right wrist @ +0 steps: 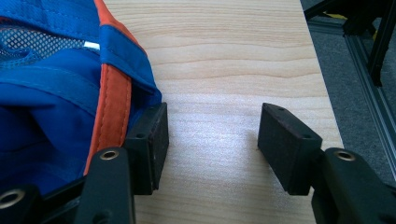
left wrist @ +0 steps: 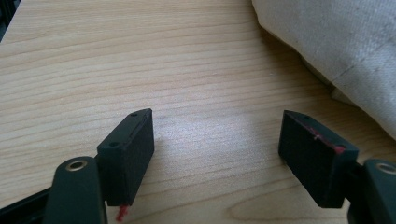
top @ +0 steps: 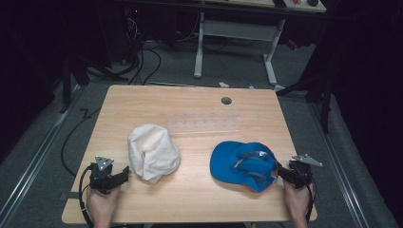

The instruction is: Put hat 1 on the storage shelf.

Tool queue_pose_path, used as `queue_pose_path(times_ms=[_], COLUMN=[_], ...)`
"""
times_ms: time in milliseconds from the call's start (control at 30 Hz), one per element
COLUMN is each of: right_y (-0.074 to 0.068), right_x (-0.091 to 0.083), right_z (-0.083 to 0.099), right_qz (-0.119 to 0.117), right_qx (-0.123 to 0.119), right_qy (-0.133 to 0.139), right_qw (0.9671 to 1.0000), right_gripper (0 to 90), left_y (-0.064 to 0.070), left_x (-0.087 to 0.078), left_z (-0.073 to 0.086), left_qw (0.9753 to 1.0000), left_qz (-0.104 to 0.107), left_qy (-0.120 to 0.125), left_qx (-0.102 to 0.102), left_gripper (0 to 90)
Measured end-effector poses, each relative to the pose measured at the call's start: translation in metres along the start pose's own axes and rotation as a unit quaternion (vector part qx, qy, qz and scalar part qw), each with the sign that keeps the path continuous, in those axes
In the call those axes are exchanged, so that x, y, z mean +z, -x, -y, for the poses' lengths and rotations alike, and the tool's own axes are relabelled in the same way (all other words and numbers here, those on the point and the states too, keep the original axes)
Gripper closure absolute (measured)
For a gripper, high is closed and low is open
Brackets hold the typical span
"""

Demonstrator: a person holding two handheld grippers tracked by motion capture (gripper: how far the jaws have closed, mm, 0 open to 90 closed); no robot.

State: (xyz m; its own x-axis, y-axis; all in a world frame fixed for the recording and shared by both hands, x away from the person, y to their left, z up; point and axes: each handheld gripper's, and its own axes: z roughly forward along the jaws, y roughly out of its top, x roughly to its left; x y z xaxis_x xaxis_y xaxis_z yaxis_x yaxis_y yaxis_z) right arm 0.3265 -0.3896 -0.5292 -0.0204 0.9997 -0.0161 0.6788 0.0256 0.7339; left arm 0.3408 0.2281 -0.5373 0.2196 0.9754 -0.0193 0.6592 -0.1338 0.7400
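Black jaws of the right hand-held gripper (right wrist: 212,140) stood released, the blue fabric cap with orange trim (right wrist: 60,93) touching its left jaw. To grasp well, it should shift left until the rim sits between the jaws. Across the pale wooden worktop (top: 199,121), the left hand-held gripper (left wrist: 217,149), also released, had the cream cloth hat (left wrist: 341,51) just ahead-right.

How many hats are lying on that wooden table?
2. A cream hat lies left of the table's middle, close to the left gripper. A blue cap lies upside down on the right, beside the right gripper. Both grippers' jaws are open.
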Motion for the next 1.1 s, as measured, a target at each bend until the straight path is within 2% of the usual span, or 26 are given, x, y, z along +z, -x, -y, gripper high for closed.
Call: queue_pose_path(times_ms=[433, 667, 833, 1100], right_y=[-0.0009, -0.001, -0.0011, -0.0012], right_x=[0.0001, 0.0, 0.0, 0.0], right_z=[-0.0003, -0.0003, -0.0003, -0.0003], right_qz=[-0.004, -0.005, -0.006, -0.007], right_qx=[-0.007, -0.007, -0.007, -0.007], right_qy=[-0.001, -0.002, -0.002, -0.002], right_qw=[1.0, 1.0, 1.0, 0.9999], right_gripper=[41.9, 41.8, 41.7, 41.4], left_y=[0.0005, -0.0032, -0.0018, -0.0031], left_x=[0.0003, 0.0004, 0.0017, -0.0049], left_z=[-0.0003, -0.0013, -0.0034, -0.0032], left_qw=[1.0, 0.9999, 0.9998, 0.9992], left_qz=[-0.002, 0.01, 0.006, 0.024], left_qy=[0.0, -0.002, -0.006, 0.009], left_qx=[-0.003, -0.014, -0.018, -0.029], left_gripper=[27.2, 23.2, 20.2, 20.2])
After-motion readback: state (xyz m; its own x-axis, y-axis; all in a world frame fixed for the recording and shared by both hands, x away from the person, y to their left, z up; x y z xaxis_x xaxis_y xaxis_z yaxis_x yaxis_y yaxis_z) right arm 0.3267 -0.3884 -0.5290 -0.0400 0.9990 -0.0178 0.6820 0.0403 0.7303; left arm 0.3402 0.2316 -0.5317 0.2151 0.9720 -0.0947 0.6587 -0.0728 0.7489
